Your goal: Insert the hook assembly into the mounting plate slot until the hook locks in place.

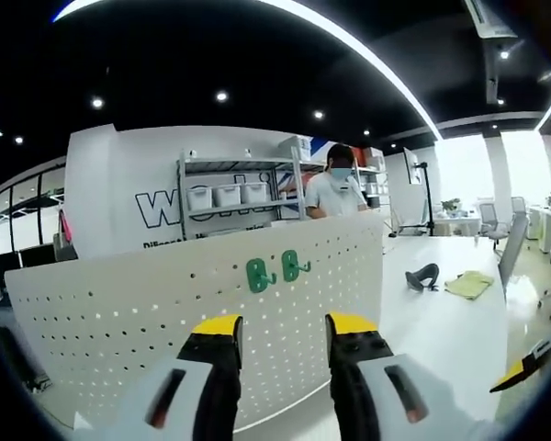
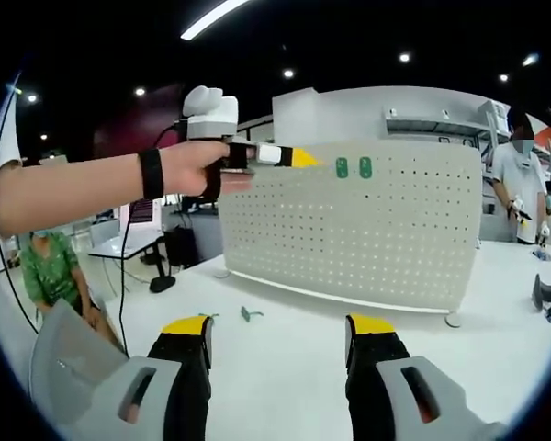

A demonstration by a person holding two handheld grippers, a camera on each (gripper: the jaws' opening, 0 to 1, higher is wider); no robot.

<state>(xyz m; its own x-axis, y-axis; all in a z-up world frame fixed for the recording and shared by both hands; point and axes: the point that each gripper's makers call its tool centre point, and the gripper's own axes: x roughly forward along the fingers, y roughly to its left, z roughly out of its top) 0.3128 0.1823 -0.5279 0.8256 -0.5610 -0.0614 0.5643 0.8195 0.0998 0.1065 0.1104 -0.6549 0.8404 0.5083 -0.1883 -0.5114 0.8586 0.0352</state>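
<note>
**Jaws wide, both empty**

We hold the left gripper (image 1: 283,333) before the pegboard (image 1: 147,303), its jaws apart and empty; two green hooks (image 1: 275,271) hang on the board. Our right gripper (image 2: 280,333) gapes over the white surface (image 2: 285,358), where a small hook (image 2: 250,314) lies near the board's base.

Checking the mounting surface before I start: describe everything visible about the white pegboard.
The white pegboard is a wide, upright panel, seemingly metal or plastic, dotted with regular rows of small holes. It stands on the white table on small feet. Two green hooks hang side by side near its top edge. No hand-held gripper touches it in these views.
</note>
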